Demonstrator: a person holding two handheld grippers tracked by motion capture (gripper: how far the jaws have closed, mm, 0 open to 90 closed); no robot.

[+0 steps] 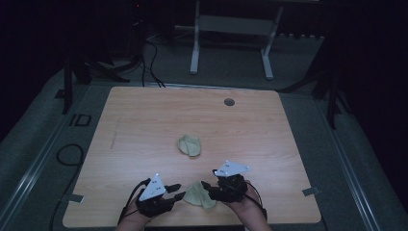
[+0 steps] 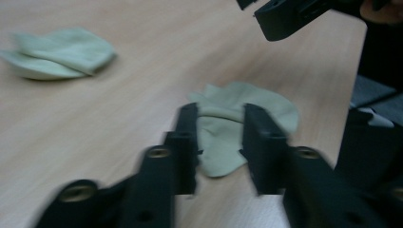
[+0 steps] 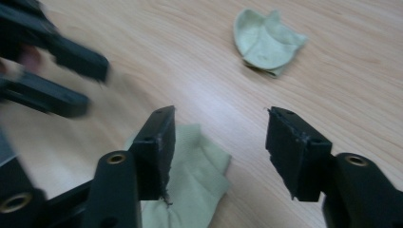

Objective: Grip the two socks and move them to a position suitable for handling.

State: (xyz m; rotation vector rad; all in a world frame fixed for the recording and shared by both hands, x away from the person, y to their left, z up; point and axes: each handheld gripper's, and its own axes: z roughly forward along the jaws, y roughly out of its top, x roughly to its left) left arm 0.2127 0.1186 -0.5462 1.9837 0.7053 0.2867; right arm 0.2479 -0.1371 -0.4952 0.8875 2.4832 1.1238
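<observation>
Both grippers, left (image 1: 177,190) and right (image 1: 207,186), jaws apart, flank a crumpled cloth (image 1: 198,195) near the table (image 1: 144,120) front edge; second cloth (image 1: 189,145) lies beyond

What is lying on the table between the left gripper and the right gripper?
A crumpled pale green cloth lies between the left gripper and the right gripper, as the high view shows. Both have open jaws.

The high view looks forward and down on the whole table (image 1: 144,120) from above my side. My left gripper view sits low, close to the near cloth (image 2: 237,123), facing it across the wood. My right gripper view is equally close. All three views share this cloth and the far cloth (image 3: 266,40) behind it.
</observation>
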